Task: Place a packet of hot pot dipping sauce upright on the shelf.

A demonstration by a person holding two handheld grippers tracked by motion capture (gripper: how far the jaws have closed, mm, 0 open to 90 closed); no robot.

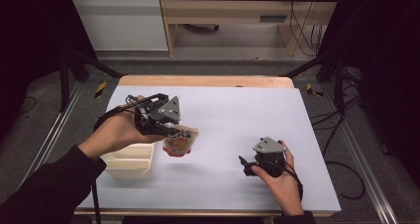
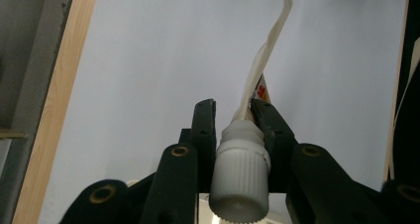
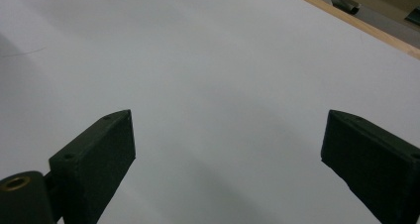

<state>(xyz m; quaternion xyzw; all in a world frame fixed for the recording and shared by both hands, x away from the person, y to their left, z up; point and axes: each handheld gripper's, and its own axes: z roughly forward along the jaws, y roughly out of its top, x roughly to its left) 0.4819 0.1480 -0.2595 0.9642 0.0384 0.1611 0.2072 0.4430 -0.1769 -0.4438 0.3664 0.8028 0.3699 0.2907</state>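
My left gripper is clamped on the white cap of a spouted pouch, which hangs from its tip above the white table, just beside the wooden tray. My right gripper rests well apart, jaws wide.

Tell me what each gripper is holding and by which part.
The left gripper holds a spouted pouch by the neck just below its white cap. The right gripper holds nothing; its jaws stand open.
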